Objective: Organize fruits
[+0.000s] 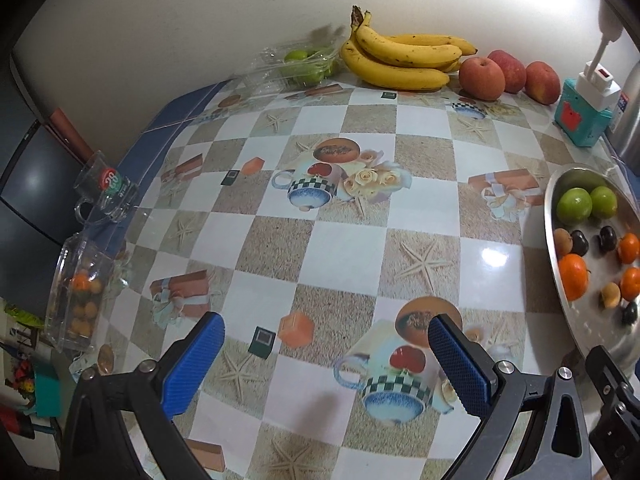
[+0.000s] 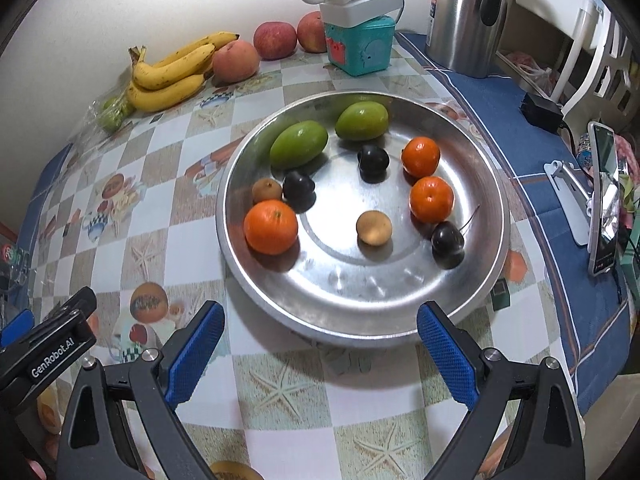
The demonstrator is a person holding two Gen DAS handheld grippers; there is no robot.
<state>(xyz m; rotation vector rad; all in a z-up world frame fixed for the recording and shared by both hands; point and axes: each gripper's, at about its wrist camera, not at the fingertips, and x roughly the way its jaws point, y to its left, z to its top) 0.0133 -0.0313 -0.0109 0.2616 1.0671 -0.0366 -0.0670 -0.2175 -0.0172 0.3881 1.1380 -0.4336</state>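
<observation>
Fruit sits in two places on the patterned table [image 1: 344, 248]: a steel tray [image 2: 360, 312] at the right holds two green fruits [image 2: 298, 144], three oranges [image 2: 271, 226], three dark plums [image 2: 373, 162] and two small brown fruits [image 2: 374, 227], all loosely scattered. Along the far wall lie the bananas [image 1: 400, 60], the apples [image 1: 482, 73] and a clear box of green fruit [image 1: 304, 66]; a second clear box [image 1: 76, 292] of small orange fruit stands at the near left edge. The left gripper [image 1: 326, 360] hangs over bare table, jaws spread wide with nothing between them. The right gripper [image 2: 320, 354] hovers just short of the tray's near rim, equally wide and empty. I'd judge this a pause between picks. Next, one gripper likely has to choose a fruit and close gently round it.
</observation>
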